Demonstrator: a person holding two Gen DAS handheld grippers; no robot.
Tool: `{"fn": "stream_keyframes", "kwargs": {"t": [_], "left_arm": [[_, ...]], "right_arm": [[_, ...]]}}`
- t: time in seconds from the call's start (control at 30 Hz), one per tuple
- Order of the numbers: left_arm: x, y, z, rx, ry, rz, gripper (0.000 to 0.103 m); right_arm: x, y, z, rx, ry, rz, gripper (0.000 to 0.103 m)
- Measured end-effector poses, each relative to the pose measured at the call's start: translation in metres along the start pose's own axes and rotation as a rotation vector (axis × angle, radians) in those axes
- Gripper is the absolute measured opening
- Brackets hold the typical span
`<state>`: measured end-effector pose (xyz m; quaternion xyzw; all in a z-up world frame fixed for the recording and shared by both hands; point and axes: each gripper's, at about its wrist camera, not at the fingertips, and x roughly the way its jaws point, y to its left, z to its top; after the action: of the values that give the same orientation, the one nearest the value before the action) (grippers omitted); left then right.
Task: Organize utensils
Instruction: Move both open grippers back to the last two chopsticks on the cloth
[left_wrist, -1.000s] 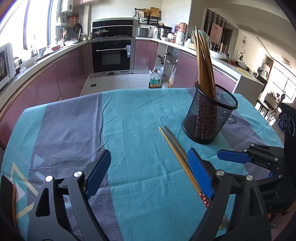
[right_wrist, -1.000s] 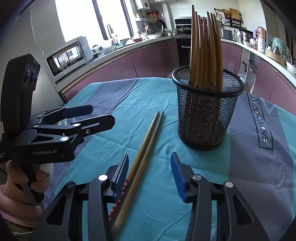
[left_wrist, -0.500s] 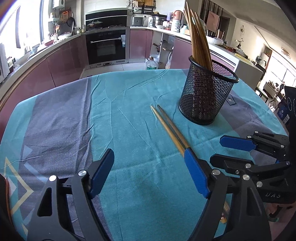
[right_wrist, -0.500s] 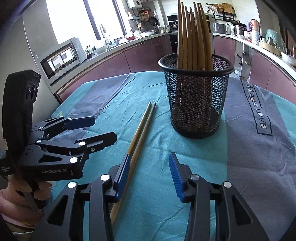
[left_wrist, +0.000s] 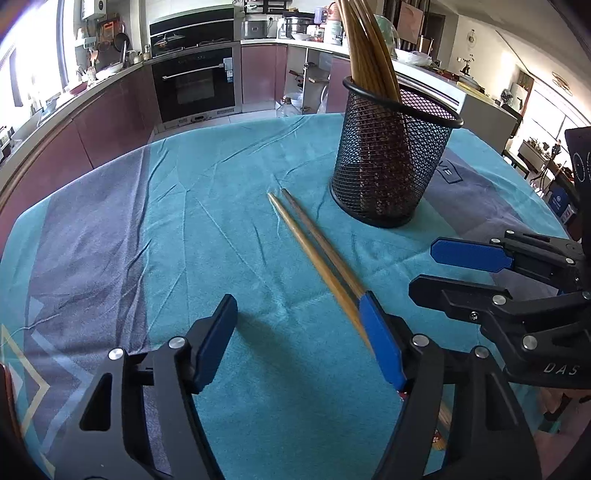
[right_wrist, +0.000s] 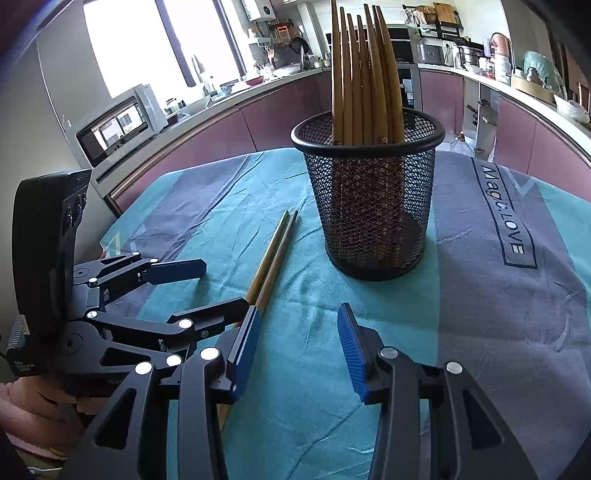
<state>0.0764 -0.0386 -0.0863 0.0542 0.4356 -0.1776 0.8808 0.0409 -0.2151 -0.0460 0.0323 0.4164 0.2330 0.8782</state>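
A pair of loose wooden chopsticks (left_wrist: 314, 243) lies at frame centre on the teal-and-grey tablecloth (left_wrist: 184, 221), whose wide left stretch is bare to its curved edge. The left gripper (left_wrist: 299, 339) is closing, nothing yet pinched, its right pad beside the pair. The black mesh holder (left_wrist: 391, 162) of upright chopsticks stands upper right; the right gripper (right_wrist: 297, 347) stands apart, empty.

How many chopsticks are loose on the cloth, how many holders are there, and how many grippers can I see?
Loose chopsticks on the teal cloth: 2
Black mesh holders, with chopsticks standing in it: 1
Grippers: 2, the left gripper, jaws closing with nothing between them, and the right gripper, open and empty
Total: 5
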Motion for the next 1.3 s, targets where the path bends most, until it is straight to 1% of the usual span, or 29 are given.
{"fn": "stream_keyframes", "kwargs": {"t": [0.1,0.2,0.33,0.5,0.57,0.67,0.9,1.03,1.13,1.17,1.23,1.27,1.3], "left_arm": [[-0.001,-0.004,0.000,0.011,0.003,-0.009,0.058],[-0.004,0.001,-0.001,-0.008,0.016,-0.023,0.054],[-0.003,0.005,-0.002,-0.031,0.022,-0.052,0.054],[-0.002,0.001,-0.004,-0.023,0.017,-0.084,0.055],[-0.001,-0.002,-0.005,-0.009,0.019,-0.079,0.055],[-0.001,-0.003,-0.006,-0.001,0.022,-0.067,0.052],[-0.005,0.003,-0.010,-0.009,0.027,-0.075,0.043],[-0.008,0.008,-0.014,-0.029,0.026,-0.083,0.036],[-0.010,0.010,-0.017,-0.037,0.026,-0.081,0.032],[-0.010,0.010,-0.017,-0.036,0.025,-0.077,0.031],[-0.011,0.009,-0.018,-0.040,0.025,-0.073,0.024],[-0.011,0.010,-0.019,-0.043,0.025,-0.069,0.022],[-0.011,0.011,-0.019,-0.048,0.025,-0.068,0.020]], "right_arm": [[0.004,0.001,0.002,-0.004,0.003,0.006,0.042],[0.008,0.003,0.005,0.002,0.007,0.020,0.042],[0.009,0.000,0.008,0.022,0.001,0.017,0.042],[0.008,-0.006,0.009,0.045,-0.003,0.021,0.042],[0.008,-0.006,0.010,0.045,-0.003,0.022,0.042],[0.009,-0.005,0.012,0.039,-0.001,0.026,0.042],[0.021,0.010,0.016,0.000,0.016,0.041,0.042],[0.030,0.021,0.019,-0.036,0.028,0.022,0.034],[0.037,0.025,0.020,-0.050,0.040,0.008,0.031],[0.040,0.025,0.020,-0.051,0.047,0.004,0.025],[0.042,0.026,0.019,-0.062,0.053,-0.013,0.021],[0.041,0.027,0.018,-0.066,0.054,-0.014,0.016],[0.041,0.027,0.017,-0.068,0.057,-0.008,0.013]]}}
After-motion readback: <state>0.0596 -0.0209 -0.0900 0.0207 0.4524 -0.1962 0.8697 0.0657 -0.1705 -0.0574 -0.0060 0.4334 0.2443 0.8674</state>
